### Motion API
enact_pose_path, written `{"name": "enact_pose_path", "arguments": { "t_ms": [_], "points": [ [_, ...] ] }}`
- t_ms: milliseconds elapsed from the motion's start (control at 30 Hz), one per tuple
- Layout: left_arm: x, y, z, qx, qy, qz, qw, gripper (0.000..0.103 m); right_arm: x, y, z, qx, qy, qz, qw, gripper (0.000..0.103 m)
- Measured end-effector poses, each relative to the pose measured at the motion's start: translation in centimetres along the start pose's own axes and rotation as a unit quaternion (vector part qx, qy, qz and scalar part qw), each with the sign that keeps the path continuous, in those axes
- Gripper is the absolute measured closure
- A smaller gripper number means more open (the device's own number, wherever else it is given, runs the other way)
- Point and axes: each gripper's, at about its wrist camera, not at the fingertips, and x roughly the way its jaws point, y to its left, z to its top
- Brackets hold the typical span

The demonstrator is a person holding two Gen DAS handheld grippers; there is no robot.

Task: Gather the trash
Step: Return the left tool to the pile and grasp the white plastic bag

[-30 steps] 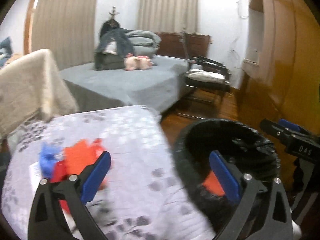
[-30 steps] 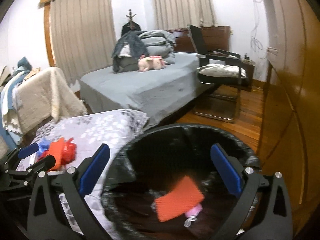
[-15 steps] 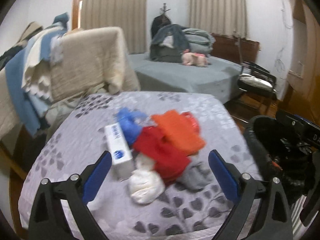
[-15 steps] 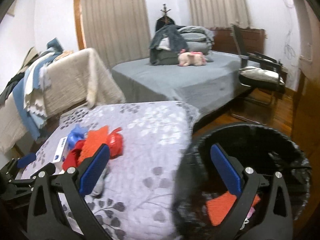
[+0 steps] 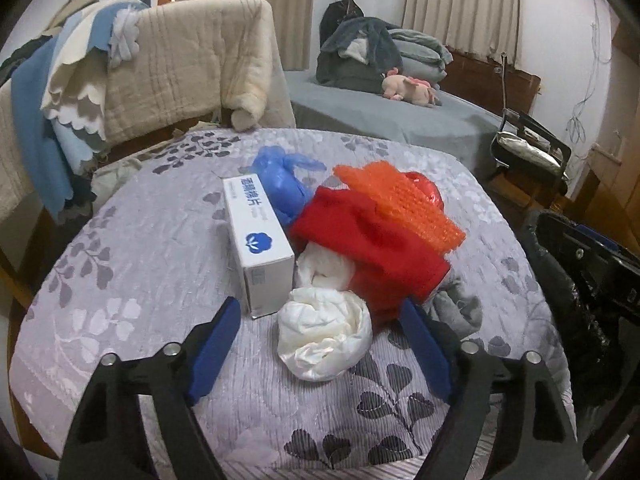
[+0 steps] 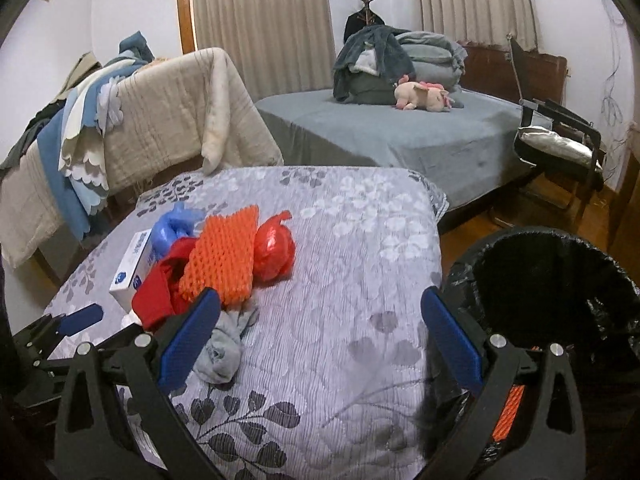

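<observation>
Closing left gripper (image 5: 322,342) around white wad (image 5: 324,334), seemingly untouched.

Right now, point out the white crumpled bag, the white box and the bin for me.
white crumpled bag (image 5: 324,334), left wrist view, middle of the wad.
white box (image 5: 256,224), left wrist view, top face.
bin (image 6: 460,276), right wrist view, near-left rim of its black liner.

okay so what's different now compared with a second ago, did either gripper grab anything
Both grippers swung from over the black-lined bin to the table's trash pile. The left gripper now straddles the white crumpled bag, jaws closing, pads not yet pressing. The right gripper is open and empty. The pile and the orange mesh in the bin look unmoved.
</observation>
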Motion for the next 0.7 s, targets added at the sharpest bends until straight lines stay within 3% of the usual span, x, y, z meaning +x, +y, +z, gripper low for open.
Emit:
{"name": "enact_pose_path", "arguments": {
  "t_ms": [200, 367, 700],
  "points": [
    [1.9, 0.3, -0.5, -0.012, 0.031, -0.031, 0.9989, 0.059, 0.4, 0.2, -0.2, -0.009, 0.006, 0.004, 1.000, 0.010],
    [1.2, 1.1, -0.4, -0.024, 0.023, -0.043, 0.9985, 0.066, 0.6, 0.6, -0.4, -0.015, 0.013, 0.015, 1.000, 0.019],
    [-1.7, 2.3, 0.2, -0.025, 0.002, -0.039, 0.9989, 0.067, 1.4, 3.7, -2.0, -0.032, 0.034, 0.051, 0.998, 0.022]
  ]
}}
